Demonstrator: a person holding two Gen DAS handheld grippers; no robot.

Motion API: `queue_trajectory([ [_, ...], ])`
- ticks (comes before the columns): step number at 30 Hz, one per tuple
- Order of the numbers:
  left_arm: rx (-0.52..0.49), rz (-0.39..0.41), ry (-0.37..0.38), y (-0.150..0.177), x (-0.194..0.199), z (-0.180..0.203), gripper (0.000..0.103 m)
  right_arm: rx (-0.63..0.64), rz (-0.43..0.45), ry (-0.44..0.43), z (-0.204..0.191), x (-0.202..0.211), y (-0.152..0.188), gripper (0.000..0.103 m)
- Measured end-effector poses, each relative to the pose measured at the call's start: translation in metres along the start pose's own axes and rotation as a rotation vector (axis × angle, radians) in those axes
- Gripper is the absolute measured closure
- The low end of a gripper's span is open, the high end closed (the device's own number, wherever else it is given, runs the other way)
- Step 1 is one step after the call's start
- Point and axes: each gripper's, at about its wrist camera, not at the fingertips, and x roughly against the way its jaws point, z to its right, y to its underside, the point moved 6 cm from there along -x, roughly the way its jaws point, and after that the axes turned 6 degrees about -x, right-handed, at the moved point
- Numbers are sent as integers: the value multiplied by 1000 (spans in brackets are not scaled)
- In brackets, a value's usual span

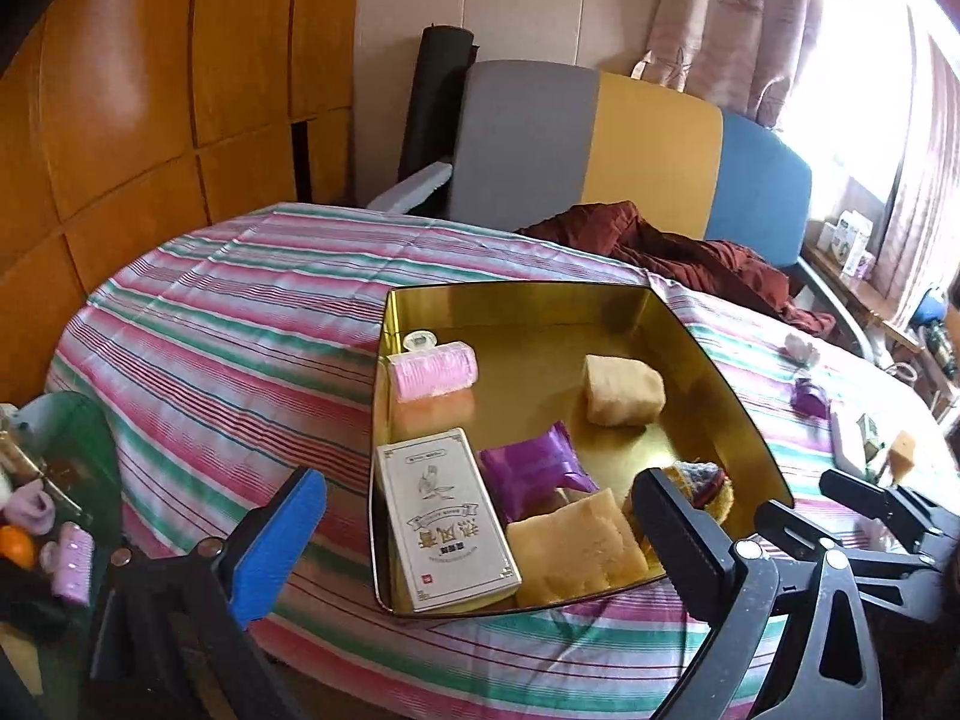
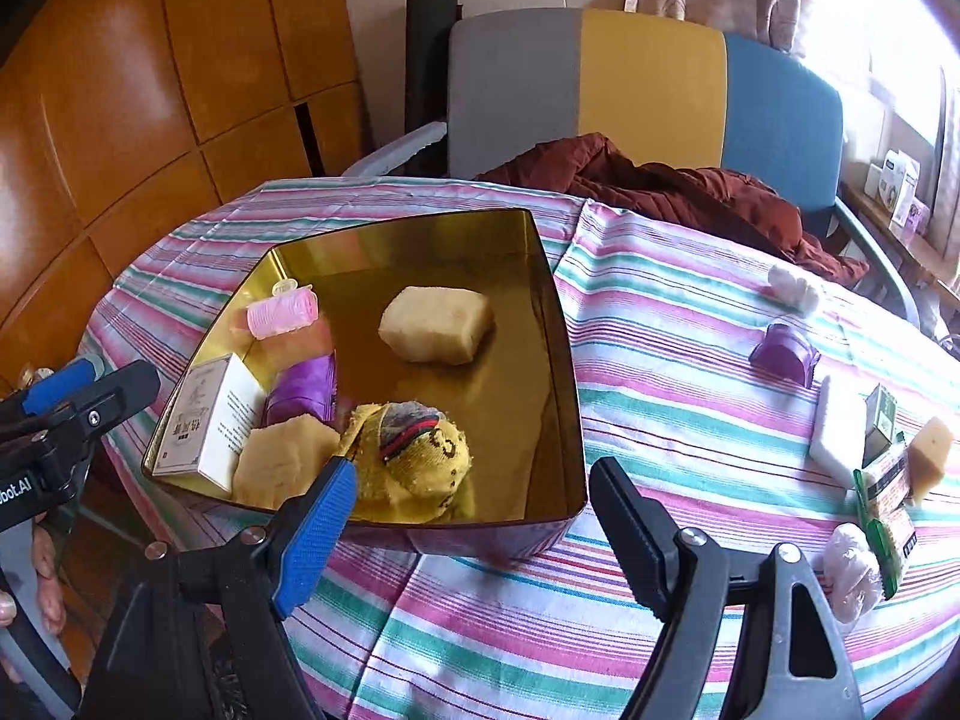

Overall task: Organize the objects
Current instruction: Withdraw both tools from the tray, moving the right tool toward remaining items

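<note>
A gold tin (image 1: 528, 306) stands on the striped tablecloth. Inside it lie a pink hair roller (image 1: 433, 370), a white card box (image 1: 441, 519), a purple packet (image 1: 531, 468), two yellow sponges (image 1: 624, 390) (image 1: 576, 546) and a knitted yellow sock (image 2: 420, 456). My left gripper (image 1: 480, 534) hovers at the tin's near edge, open, nothing pressed between its pads. My right gripper (image 2: 474, 528) is open too, just in front of the tin (image 2: 420, 240), holding nothing. Each gripper shows at the edge of the other's view.
To the right on the cloth lie a purple clip (image 2: 783, 354), a white block (image 2: 837, 420), a small green box (image 2: 879, 420), a sponge piece (image 2: 930, 456) and a green packet (image 2: 888, 504). A chair with a dark red garment (image 2: 660, 186) stands behind. A green tray (image 1: 78, 450) sits left.
</note>
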Motion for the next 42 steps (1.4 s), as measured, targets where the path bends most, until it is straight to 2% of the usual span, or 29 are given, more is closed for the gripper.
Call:
queue_trajectory([
  [13,-29,-37,-17,11,-6,8,0,-11,14,23,6,1,2,19],
  [27,-72,-36,-37,11,-7,17,0,-29,24,40,17,2,1,19],
  [34,-105,-43,-39,12,-8,26,0,-67,33,63,39,3,-3,19],
  [42,-156,-26,-50,8,-3,36,0,-115,46,125,83,11,-16,19],
])
